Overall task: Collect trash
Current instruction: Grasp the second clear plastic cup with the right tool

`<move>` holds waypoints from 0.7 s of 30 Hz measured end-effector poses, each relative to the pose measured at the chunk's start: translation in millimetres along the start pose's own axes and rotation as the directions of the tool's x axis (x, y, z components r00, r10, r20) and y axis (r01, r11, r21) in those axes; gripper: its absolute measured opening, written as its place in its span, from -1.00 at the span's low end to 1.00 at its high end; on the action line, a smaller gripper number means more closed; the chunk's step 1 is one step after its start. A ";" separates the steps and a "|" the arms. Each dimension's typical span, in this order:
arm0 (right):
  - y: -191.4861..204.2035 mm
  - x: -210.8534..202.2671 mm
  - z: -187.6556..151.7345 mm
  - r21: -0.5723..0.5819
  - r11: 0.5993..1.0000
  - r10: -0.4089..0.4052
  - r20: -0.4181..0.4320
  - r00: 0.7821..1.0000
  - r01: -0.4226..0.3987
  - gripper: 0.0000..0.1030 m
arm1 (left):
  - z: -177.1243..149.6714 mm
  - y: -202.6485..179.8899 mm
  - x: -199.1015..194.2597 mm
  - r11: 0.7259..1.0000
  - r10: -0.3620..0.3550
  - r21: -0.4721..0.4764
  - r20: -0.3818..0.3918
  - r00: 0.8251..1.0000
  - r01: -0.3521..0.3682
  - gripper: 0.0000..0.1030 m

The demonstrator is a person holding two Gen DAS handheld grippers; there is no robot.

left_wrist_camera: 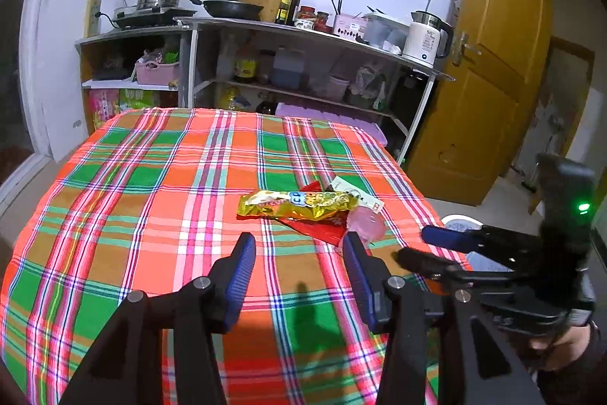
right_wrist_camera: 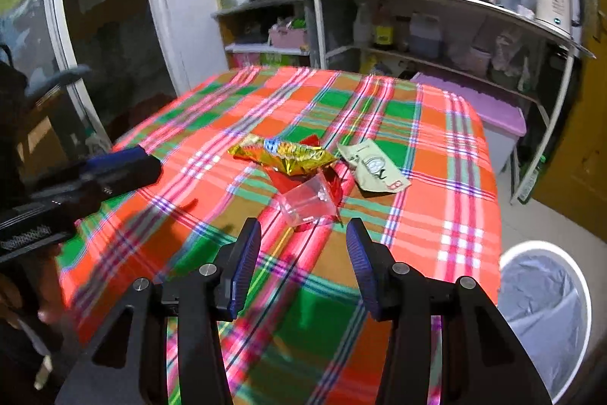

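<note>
A small heap of trash lies on the plaid tablecloth [left_wrist_camera: 170, 185]: a gold snack wrapper [left_wrist_camera: 296, 204] on top of a red wrapper [left_wrist_camera: 318, 228], a clear plastic cup [left_wrist_camera: 366, 224] on its side, and a pale paper packet [left_wrist_camera: 356, 194]. My left gripper [left_wrist_camera: 299, 240] is open just short of the gold wrapper, with nothing between its fingers. In the right wrist view, my right gripper [right_wrist_camera: 302, 226] is open just before the clear cup [right_wrist_camera: 307, 202], also empty. The gold wrapper [right_wrist_camera: 282, 154] and paper packet [right_wrist_camera: 375, 169] lie beyond it.
A white bin [right_wrist_camera: 542, 314] with a grey liner stands on the floor by the table's right side. Metal shelves [left_wrist_camera: 303, 25] with pots, bottles and a kettle [left_wrist_camera: 426, 38] line the back wall. A wooden door [left_wrist_camera: 489, 63] is at the right.
</note>
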State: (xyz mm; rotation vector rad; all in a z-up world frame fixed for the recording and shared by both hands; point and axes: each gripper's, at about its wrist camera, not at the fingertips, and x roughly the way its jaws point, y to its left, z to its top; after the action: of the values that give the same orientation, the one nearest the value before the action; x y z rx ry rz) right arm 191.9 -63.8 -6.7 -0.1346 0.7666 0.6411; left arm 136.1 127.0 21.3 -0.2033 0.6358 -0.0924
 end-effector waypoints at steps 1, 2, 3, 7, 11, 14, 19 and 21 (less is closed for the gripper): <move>0.3 7.5 1.3 -0.009 1.000 -0.006 -0.011 1.000 0.005 -0.07 | 0.6 3.4 2.3 1.000 -0.001 -0.003 -0.004 1.000 0.001 -0.07; 0.1 12.2 2.3 -0.014 1.000 -0.008 -0.018 1.000 0.007 -0.07 | 1.1 6.7 4.7 1.000 -0.004 -0.006 -0.008 1.000 0.004 -0.07; 0.3 19.2 3.7 -0.022 1.000 -0.011 -0.026 1.000 0.010 -0.07 | 1.3 9.6 6.7 1.000 -0.005 -0.008 -0.011 1.000 0.005 -0.07; -0.1 39.6 6.5 -0.049 0.999 -0.025 -0.048 0.999 0.023 -0.07 | 3.6 20.0 14.5 1.000 -0.008 -0.019 -0.020 1.000 0.007 0.04; -1.2 53.1 10.5 -0.065 0.998 -0.032 -0.060 0.998 0.028 -0.07 | 5.5 25.6 20.8 1.000 -0.011 -0.028 -0.024 1.000 0.010 0.08; -1.3 58.2 12.7 -0.077 0.997 -0.033 -0.065 0.997 0.028 -0.07 | 7.3 28.3 25.9 0.999 -0.013 -0.030 -0.032 0.999 0.012 0.09; -1.1 65.4 15.6 -0.094 0.995 -0.034 -0.084 0.996 0.026 -0.07 | 12.2 29.0 33.3 0.999 -0.014 -0.031 -0.040 0.999 0.013 0.09; -1.7 66.7 17.0 -0.095 0.995 -0.027 -0.088 0.996 0.019 -0.07 | 13.4 28.7 35.3 0.999 -0.016 -0.032 -0.041 0.999 0.014 0.09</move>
State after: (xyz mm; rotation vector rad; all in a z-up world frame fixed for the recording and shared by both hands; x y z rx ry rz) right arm 239.2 -26.7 -40.1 -0.2594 0.8195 0.6529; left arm 173.1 152.0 5.1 -0.2373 0.6770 -0.1012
